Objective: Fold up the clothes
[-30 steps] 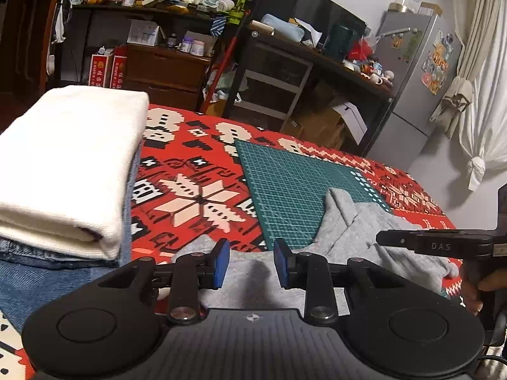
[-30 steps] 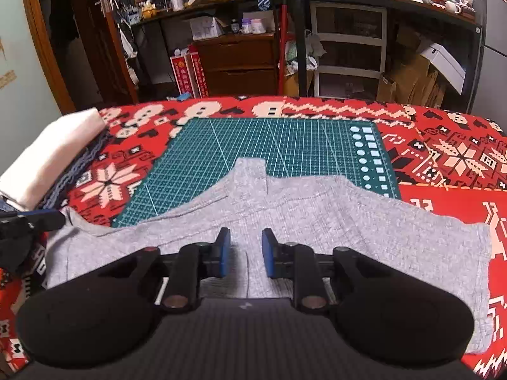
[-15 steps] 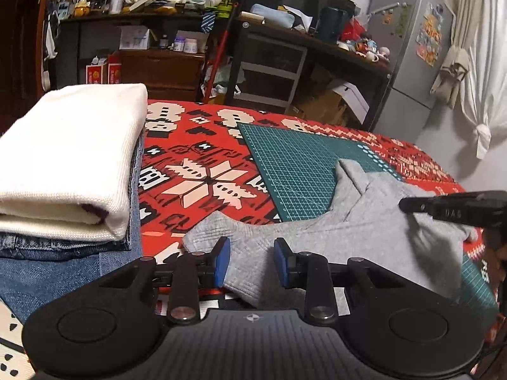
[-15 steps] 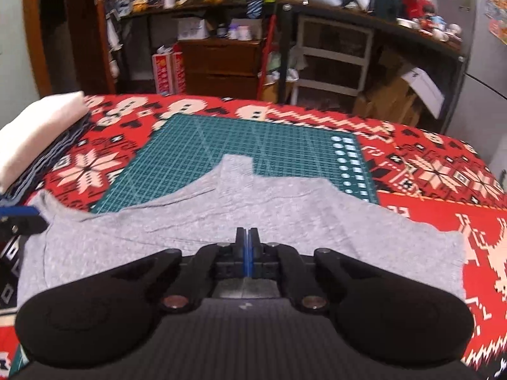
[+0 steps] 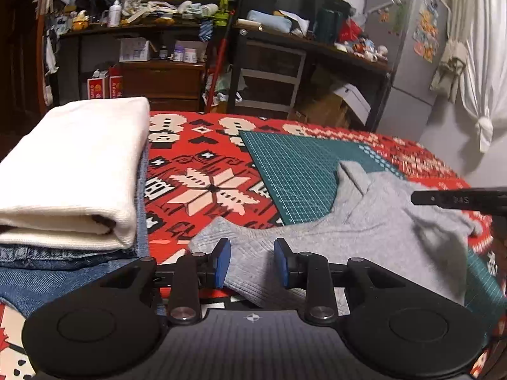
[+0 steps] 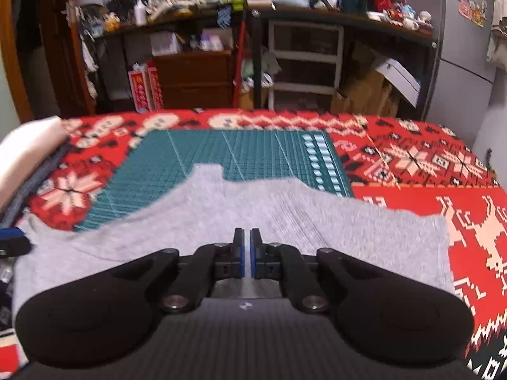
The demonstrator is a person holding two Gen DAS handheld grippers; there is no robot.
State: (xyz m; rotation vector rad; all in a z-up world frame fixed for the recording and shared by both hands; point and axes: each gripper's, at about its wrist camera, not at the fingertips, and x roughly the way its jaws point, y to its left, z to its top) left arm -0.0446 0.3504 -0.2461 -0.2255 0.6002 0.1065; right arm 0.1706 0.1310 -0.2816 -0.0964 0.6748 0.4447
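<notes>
Left claw (image 5: 252,262) spread apart over grey knit garment (image 5: 364,231); right claw (image 6: 247,255) pinched onto its near hem.

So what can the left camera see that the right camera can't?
Only the left wrist view shows the blue jeans under the folded white cloth, the knotted white curtain, and the open left tongs.

Only the right wrist view shows the right tongs closed, and the shirt's far right edge.

Both show the grey shirt, the green cutting mat and the red patterned blanket.
</notes>
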